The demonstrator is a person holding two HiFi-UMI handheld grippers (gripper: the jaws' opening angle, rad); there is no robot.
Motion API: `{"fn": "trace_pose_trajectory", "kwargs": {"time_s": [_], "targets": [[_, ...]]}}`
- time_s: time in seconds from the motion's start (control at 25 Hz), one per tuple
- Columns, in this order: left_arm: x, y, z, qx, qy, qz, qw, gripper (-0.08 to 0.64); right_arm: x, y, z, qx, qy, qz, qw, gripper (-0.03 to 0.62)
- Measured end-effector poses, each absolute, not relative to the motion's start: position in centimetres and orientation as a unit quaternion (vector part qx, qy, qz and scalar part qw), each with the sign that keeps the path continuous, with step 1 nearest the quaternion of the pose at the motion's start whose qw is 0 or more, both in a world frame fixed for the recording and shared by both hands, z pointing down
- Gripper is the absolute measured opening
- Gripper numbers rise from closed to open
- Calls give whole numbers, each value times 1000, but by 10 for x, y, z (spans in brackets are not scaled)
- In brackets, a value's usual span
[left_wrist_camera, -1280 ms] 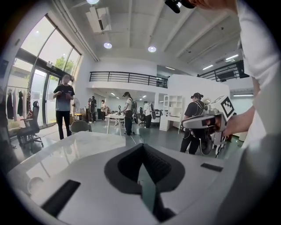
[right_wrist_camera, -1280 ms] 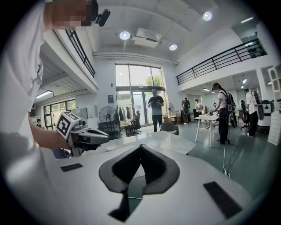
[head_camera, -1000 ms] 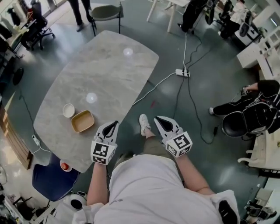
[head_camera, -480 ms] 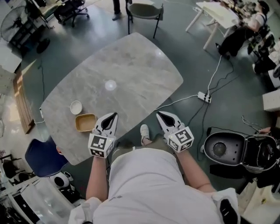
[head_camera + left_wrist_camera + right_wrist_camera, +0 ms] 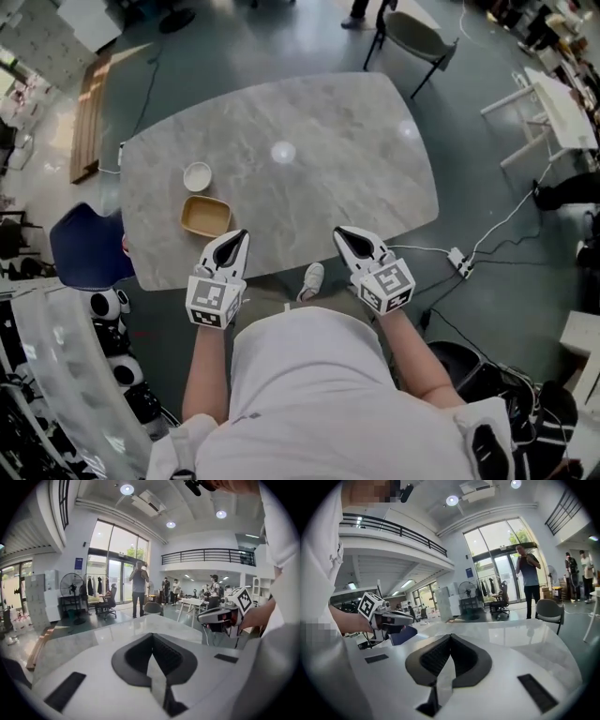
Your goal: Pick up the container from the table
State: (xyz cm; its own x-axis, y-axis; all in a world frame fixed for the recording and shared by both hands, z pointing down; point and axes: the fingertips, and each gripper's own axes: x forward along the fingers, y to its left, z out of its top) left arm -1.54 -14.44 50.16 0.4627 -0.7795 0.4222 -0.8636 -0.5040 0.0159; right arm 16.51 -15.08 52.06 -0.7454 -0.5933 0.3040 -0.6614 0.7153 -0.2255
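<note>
The tan container (image 5: 206, 217) is lying near the tabletop's (image 5: 328, 141) front left corner, just beside a white bowl (image 5: 197, 176). Just right of it, the left tongs (image 5: 238, 237) are hovering, closed and empty. The right tongs (image 5: 343, 232), likewise closed and empty, are hovering over the near edge.

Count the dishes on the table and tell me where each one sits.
2. A white bowl sits near the left end of the table in the head view. A tan container is right beside it, on the side nearer the person. Nothing looks hidden.
</note>
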Motion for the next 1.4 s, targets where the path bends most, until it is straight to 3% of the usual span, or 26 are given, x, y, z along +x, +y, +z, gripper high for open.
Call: {"fn": "trace_pose_trajectory", "kwargs": {"time_s": [0.8, 1.4], "targets": [[-220, -36, 515, 725, -646, 155, 183, 3, -66, -144, 568, 148, -956, 154, 203, 21], [-314, 10, 543, 676, -685, 154, 221, 3, -168, -148, 663, 107, -939, 135, 298, 80]]}}
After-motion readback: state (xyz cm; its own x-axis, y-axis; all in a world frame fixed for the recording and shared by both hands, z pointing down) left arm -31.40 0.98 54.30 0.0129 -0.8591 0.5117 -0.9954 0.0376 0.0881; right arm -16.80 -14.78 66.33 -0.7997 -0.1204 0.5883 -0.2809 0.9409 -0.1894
